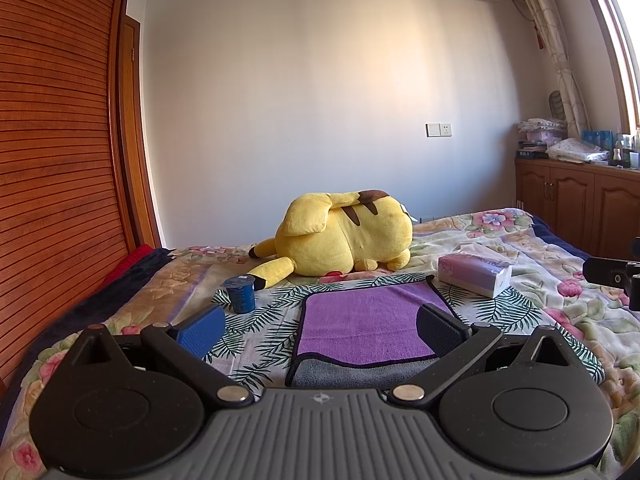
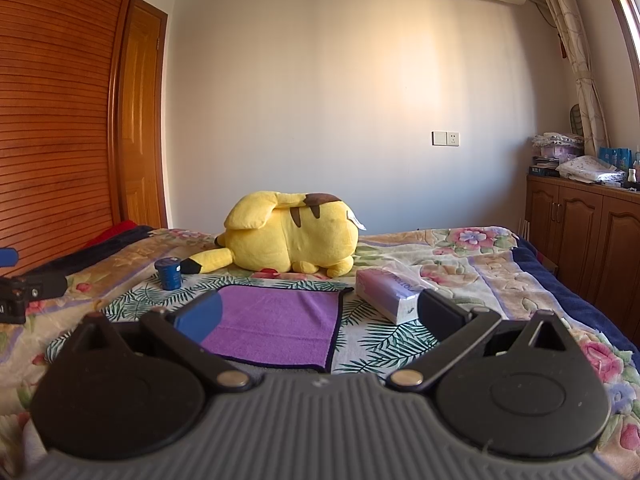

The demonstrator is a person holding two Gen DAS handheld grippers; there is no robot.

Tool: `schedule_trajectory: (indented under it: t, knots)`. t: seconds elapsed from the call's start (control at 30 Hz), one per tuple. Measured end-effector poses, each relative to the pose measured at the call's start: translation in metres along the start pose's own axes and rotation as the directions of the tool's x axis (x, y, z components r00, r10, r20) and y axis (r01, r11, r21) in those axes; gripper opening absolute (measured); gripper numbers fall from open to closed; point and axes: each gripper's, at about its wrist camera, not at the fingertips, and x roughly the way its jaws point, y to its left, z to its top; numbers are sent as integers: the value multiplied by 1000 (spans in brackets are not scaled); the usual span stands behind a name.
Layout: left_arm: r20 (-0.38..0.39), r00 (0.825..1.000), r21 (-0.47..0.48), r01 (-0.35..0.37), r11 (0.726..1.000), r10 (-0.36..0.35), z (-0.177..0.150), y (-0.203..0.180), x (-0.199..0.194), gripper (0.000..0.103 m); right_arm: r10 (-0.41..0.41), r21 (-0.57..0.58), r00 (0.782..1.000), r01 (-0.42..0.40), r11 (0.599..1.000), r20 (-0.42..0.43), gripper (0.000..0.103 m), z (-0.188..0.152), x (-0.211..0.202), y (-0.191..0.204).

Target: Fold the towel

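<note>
A purple towel with a grey underside and dark trim (image 1: 360, 320) lies folded flat on the leaf-print cloth on the bed; it also shows in the right wrist view (image 2: 276, 324). My left gripper (image 1: 320, 330) is open and empty, held just above the towel's near edge, its fingers apart on either side. My right gripper (image 2: 320, 316) is open and empty, a little to the right of the towel, its left finger over the towel's near left part. Part of the right gripper shows at the left wrist view's right edge (image 1: 616, 276).
A yellow plush toy (image 1: 344, 236) lies behind the towel. A small blue cup (image 1: 241, 293) stands at the towel's left, a tissue pack (image 1: 474, 274) at its right. A wooden wardrobe (image 1: 52, 160) is on the left, cabinets (image 1: 580, 204) on the right.
</note>
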Motion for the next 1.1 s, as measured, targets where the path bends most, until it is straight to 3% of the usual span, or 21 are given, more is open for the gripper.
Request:
schedule_trajectory:
  t: [1.1]
  knots:
    - [-11, 1000, 1, 0, 1000, 0, -15, 10, 12, 103, 1, 3, 1000, -1, 1000, -2, 103, 0, 0, 1]
